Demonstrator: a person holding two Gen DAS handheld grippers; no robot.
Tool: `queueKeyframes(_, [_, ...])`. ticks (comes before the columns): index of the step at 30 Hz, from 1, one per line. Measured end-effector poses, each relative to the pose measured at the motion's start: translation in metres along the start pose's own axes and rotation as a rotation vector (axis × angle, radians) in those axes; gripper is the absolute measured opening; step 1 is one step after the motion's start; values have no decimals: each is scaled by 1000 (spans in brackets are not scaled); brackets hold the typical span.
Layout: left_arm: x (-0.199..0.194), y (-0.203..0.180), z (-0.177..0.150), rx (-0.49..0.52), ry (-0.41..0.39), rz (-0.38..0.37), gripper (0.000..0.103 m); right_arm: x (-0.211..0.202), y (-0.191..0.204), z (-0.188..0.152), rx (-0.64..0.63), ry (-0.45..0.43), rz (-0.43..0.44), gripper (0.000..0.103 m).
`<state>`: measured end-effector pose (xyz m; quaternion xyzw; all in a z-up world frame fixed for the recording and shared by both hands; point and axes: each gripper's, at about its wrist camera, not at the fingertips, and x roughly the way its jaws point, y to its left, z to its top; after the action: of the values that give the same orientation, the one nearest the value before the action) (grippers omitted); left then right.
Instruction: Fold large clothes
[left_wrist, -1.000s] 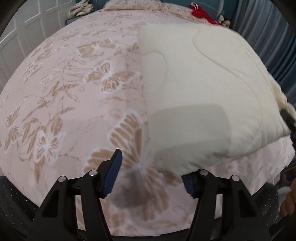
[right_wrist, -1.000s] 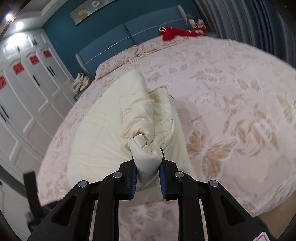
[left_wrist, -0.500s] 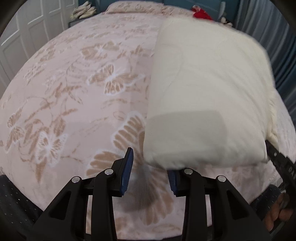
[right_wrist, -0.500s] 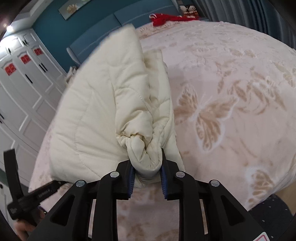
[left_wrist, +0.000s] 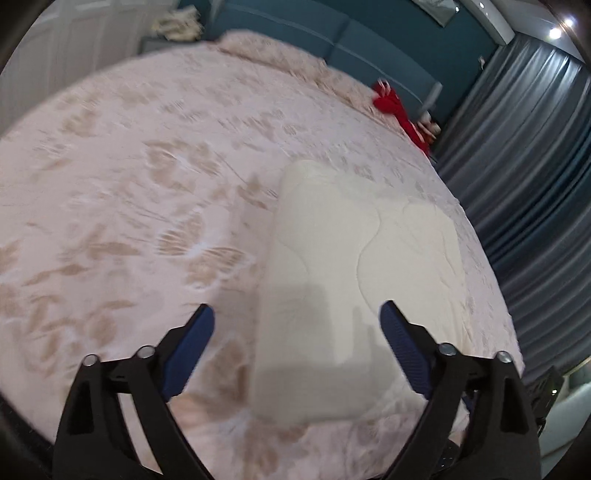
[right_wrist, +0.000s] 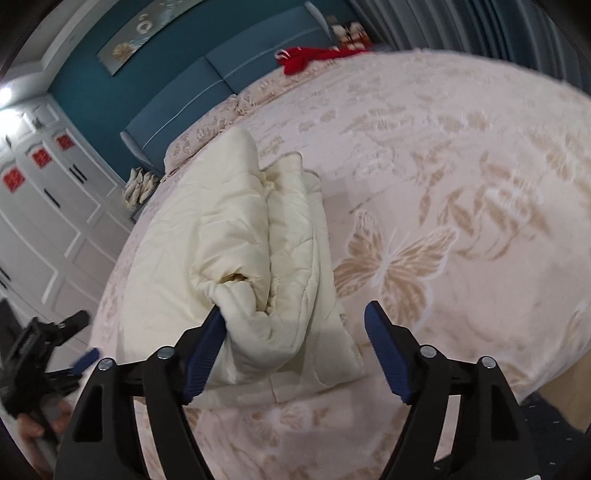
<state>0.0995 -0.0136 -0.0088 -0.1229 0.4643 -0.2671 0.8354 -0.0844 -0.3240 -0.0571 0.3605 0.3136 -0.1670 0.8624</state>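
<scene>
A cream quilted comforter (left_wrist: 354, 280) lies folded into a thick rectangle on the pink butterfly-print bed (left_wrist: 129, 192). My left gripper (left_wrist: 295, 317) is open and empty, raised above the comforter's near end. In the right wrist view the comforter (right_wrist: 221, 251) shows its bunched folded edge. My right gripper (right_wrist: 295, 317) is open wide around that edge; its left pad (right_wrist: 207, 347) touches the fabric, the right pad stands apart. The left gripper (right_wrist: 44, 350) shows at far left there.
A red garment (left_wrist: 395, 107) lies near the teal headboard (left_wrist: 332, 40). Grey curtains (left_wrist: 535, 166) hang along one bed side; white wardrobes (right_wrist: 40, 221) stand on the other. Pink pillows (right_wrist: 207, 125) lie at the head.
My right gripper has opened and let go of the comforter's bunched edge. My left gripper has opened wide and pulled up and back. The comforter now rests flat on the bed.
</scene>
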Motion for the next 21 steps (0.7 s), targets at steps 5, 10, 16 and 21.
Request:
queueKeyframes(5, [62, 18, 1, -121, 123, -116, 95, 35, -16, -2, 117, 102, 108, 81])
queueKeyframes(10, [59, 24, 1, -180, 118, -228, 61, 41, -4, -2, 99, 91, 154, 44])
queueKeyframes(16, [2, 26, 17, -65, 11, -191, 40, 27, 54, 5, -52, 74, 216, 29])
queueKeyframes(21, [-47, 74, 10, -47, -27, -78, 41, 42, 102, -40, -189, 151, 246, 29])
